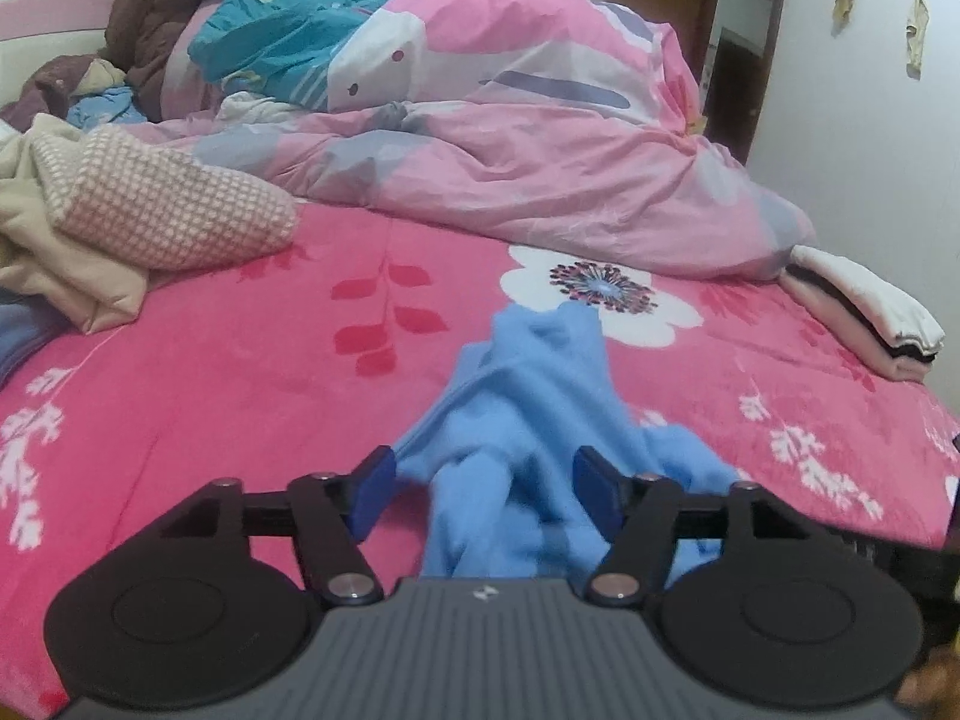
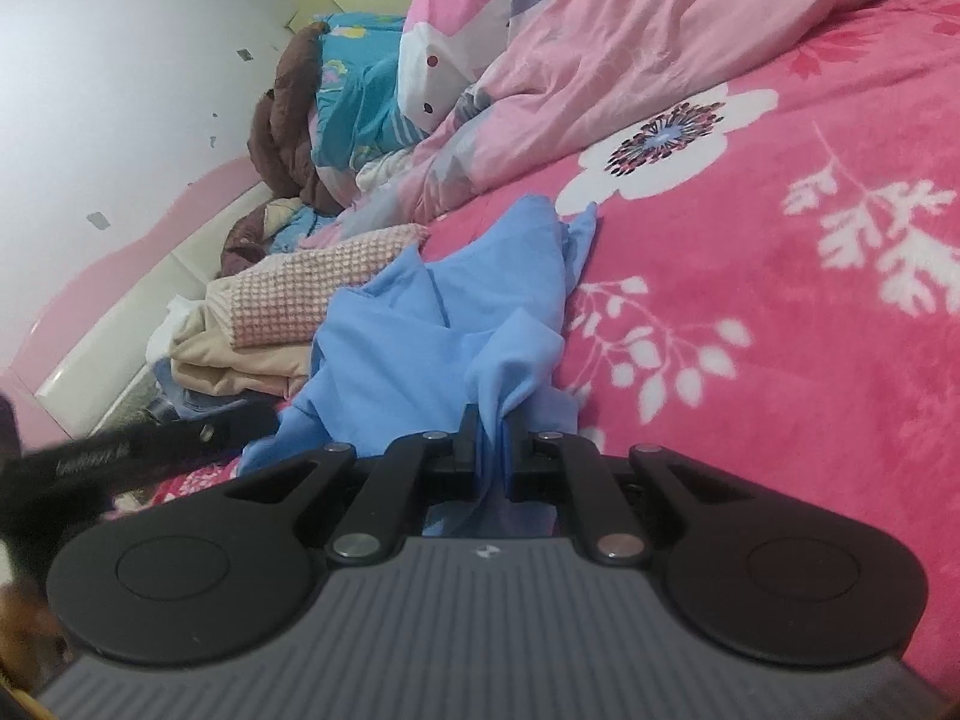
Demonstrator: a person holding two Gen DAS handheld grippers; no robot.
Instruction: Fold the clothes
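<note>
Right up against the lens is the left gripper (image 1: 485, 489), jaws spread wide with the crumpled blue garment (image 1: 528, 408) lying loose between them; the pads aren't pressing on it. That blue thing sits on the pink flowered bedspread (image 1: 210, 372), trailing away toward the big white flower print, and its near end is a bit blurred.

Going left to right in the left wrist view: a pile of beige clothes with a pink checked knit (image 1: 162, 204) on top sits at the left edge, partly cut off. Behind it a brown blanket (image 1: 162, 18) and a teal flowered pillow (image 1: 270, 36) are heaped up by the wall. A big rumpled pink duvet (image 1: 540, 138) takes up the middle and blocks whatever's behind it. Far right, a small folded stack (image 1: 864, 312) in cream, pink and something dark sits near the bed's edge, well apart from the blue garment. Something pale hangs on a wall rack (image 1: 882, 12), too small to make out.

Over on the right wrist view, everything's tilted. Right gripper (image 2: 491, 450) has its jaws clamped on a bunch of the blue cloth (image 2: 456, 312), which spreads out from there toward the checked knit pile (image 2: 324, 294). Dark blurry bit at the far left (image 2: 144, 450) looks like part of the other gripper, but it's smeared and mostly out of frame. Bottom left corner shows something brownish I can't identify.
</note>
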